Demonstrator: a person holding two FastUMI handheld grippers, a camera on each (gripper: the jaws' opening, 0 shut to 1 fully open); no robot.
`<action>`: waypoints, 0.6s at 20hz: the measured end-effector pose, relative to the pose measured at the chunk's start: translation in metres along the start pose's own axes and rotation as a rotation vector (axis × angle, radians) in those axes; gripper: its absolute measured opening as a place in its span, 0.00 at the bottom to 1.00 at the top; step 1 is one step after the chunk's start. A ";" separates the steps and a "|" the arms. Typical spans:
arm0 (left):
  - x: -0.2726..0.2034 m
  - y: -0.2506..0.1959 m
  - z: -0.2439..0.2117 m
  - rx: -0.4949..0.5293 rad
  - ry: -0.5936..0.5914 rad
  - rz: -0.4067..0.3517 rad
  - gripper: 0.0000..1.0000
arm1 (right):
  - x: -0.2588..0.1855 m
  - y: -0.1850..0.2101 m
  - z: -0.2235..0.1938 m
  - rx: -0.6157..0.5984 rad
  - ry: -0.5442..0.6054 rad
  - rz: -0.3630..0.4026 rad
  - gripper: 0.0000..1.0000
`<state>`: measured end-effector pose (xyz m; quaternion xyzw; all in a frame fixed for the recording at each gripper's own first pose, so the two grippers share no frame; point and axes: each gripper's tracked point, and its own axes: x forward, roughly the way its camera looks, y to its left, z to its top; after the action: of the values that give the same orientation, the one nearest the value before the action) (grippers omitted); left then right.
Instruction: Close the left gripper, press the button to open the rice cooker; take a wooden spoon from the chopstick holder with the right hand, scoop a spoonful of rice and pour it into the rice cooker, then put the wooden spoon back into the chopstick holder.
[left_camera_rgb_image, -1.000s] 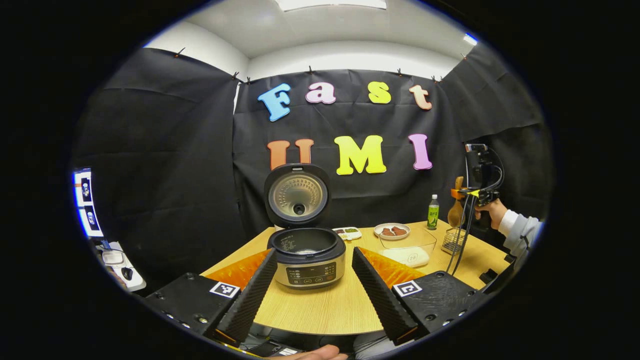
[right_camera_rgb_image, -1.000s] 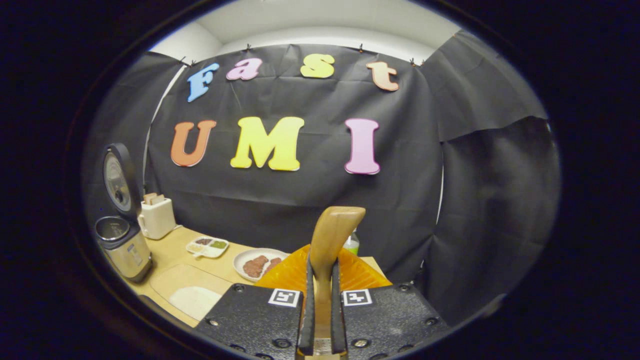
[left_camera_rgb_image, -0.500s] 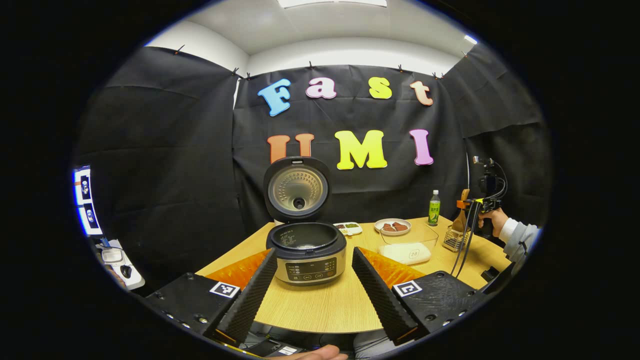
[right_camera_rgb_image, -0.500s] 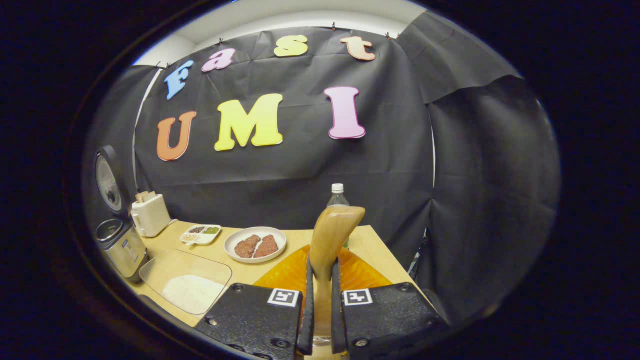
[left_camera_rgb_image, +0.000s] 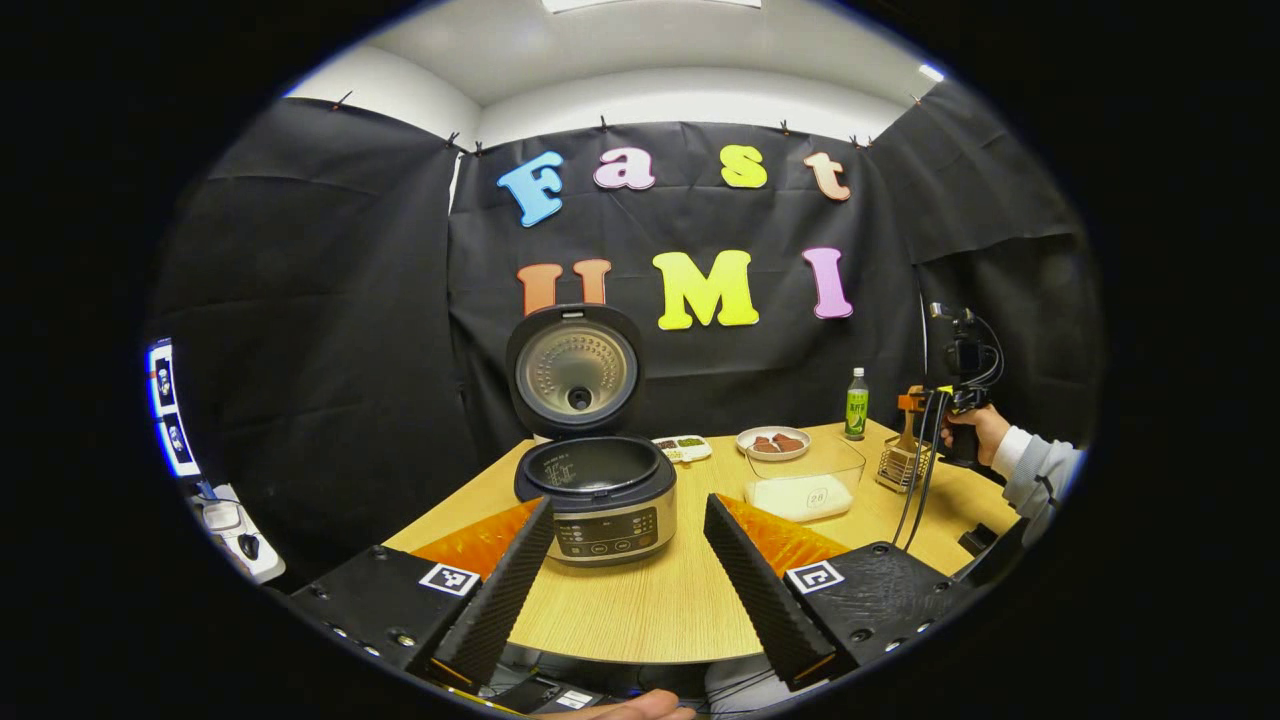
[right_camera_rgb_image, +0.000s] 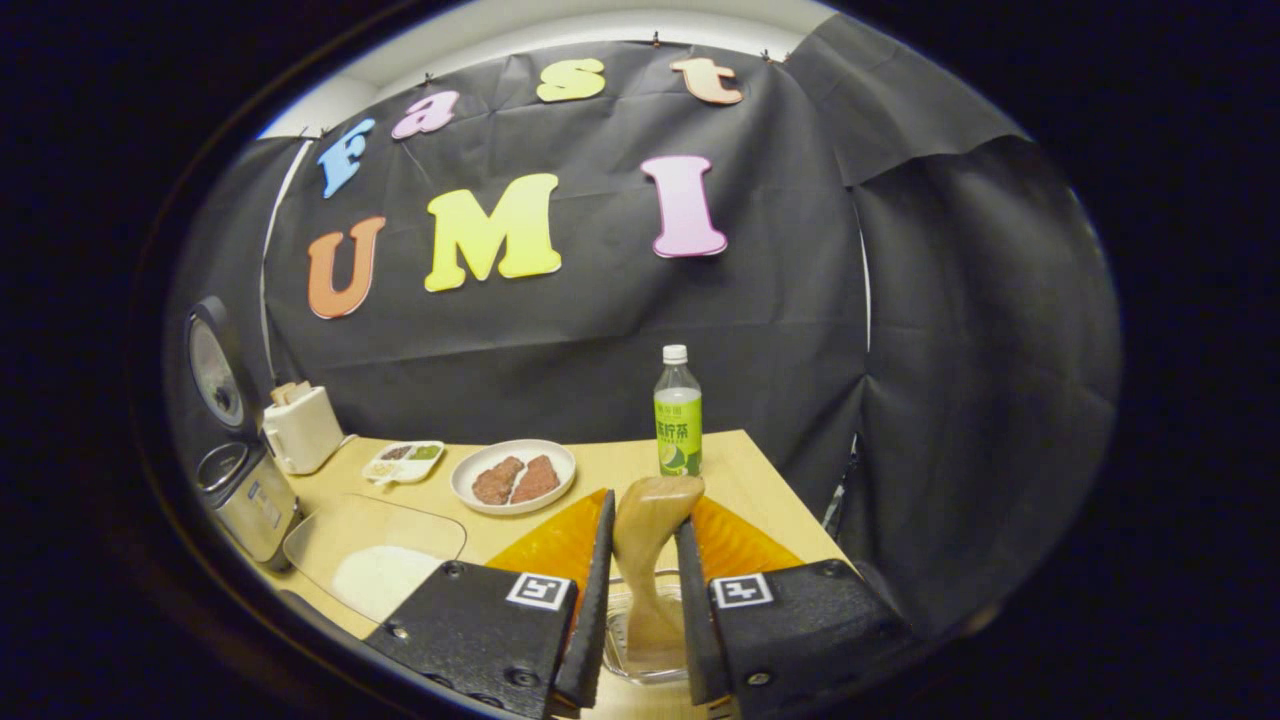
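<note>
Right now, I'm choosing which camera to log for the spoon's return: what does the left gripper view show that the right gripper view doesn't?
Left gripper view: the open left claw, the cooker's front panel, and a hand gripping the other rig near the chopstick holder.
Right gripper view: a white toaster, and the wooden spoon between the right claw's parted fingers.
Both: open rice cooker, rice container, meat plate, bottle.

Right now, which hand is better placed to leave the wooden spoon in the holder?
Right. Its tool sits around the wooden spoon, which stands in the chopstick holder. The left tool is open by the rice cooker, far away.
</note>
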<state>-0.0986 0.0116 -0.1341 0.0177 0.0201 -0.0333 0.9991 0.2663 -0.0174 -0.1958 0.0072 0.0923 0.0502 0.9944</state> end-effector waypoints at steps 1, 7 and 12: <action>0.000 -0.001 -0.001 0.000 0.001 -0.001 0.96 | -0.001 -0.003 0.003 -0.008 -0.007 -0.010 0.41; 0.007 -0.002 0.001 -0.010 0.004 -0.004 0.96 | -0.011 0.001 0.018 -0.017 -0.030 -0.005 0.56; 0.016 -0.011 0.016 -0.022 -0.009 -0.019 0.96 | -0.026 -0.003 0.037 -0.002 -0.050 -0.049 0.85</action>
<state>-0.0825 -0.0009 -0.1192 0.0066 0.0161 -0.0428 0.9989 0.2484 -0.0235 -0.1543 0.0053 0.0673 0.0259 0.9974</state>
